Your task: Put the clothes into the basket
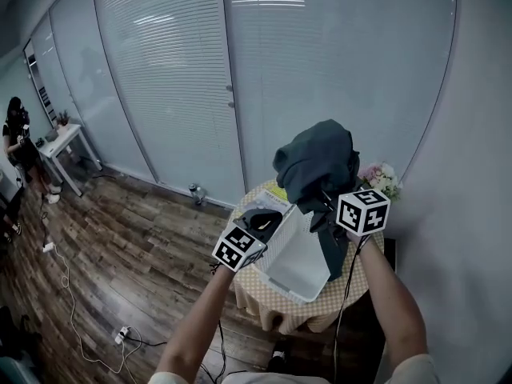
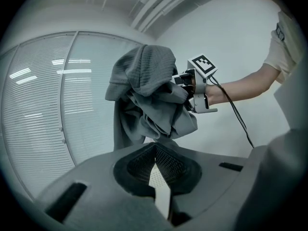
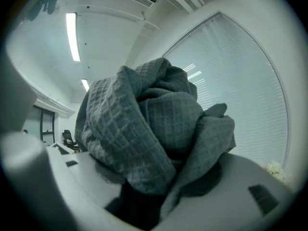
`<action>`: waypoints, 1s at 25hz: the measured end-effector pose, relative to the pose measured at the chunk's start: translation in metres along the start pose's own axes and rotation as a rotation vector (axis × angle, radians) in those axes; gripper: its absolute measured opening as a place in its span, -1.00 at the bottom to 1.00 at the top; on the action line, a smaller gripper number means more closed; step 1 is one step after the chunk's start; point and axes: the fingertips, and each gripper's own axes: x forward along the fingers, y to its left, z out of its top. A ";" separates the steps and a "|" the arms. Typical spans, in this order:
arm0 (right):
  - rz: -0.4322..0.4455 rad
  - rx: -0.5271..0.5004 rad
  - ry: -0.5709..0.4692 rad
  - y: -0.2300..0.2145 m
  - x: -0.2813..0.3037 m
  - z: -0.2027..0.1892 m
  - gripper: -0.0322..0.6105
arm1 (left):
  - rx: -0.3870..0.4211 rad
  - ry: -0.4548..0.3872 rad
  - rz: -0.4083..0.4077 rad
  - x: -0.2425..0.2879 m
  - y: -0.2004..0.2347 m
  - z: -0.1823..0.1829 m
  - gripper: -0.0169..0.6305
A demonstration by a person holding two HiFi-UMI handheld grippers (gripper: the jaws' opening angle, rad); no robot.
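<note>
Basket (image 1: 302, 264) mouth left open from above, far right edge overhung by hanging grey garment (image 1: 316, 162), flowers (image 1: 381, 178) set at surface's (image 1: 272, 306) back right, right side closed off by wall (image 1: 480, 134), left side unobstructed.

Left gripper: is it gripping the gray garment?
No: the gray garment hangs from the right gripper, clear of the left gripper, whose jaws hold nothing.

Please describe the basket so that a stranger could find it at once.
Find the round table by the blinds. The basket stands on it, near the grey garment: white and box-shaped, unlike the flowers to its right.
</note>
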 end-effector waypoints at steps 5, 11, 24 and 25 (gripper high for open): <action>0.023 -0.004 -0.037 0.001 0.017 0.011 -0.09 | 0.009 0.007 0.002 0.010 0.003 -0.012 -0.91; 0.007 -0.007 -0.065 -0.004 0.021 0.003 -0.09 | 0.020 0.001 -0.025 0.030 0.012 -0.024 -0.91; -0.140 0.092 0.061 -0.040 -0.038 -0.099 -0.09 | 0.037 -0.015 -0.154 0.059 0.005 -0.018 -0.91; -0.146 0.102 0.076 -0.041 -0.045 -0.111 -0.09 | 0.041 -0.017 -0.152 0.059 0.003 -0.019 -0.91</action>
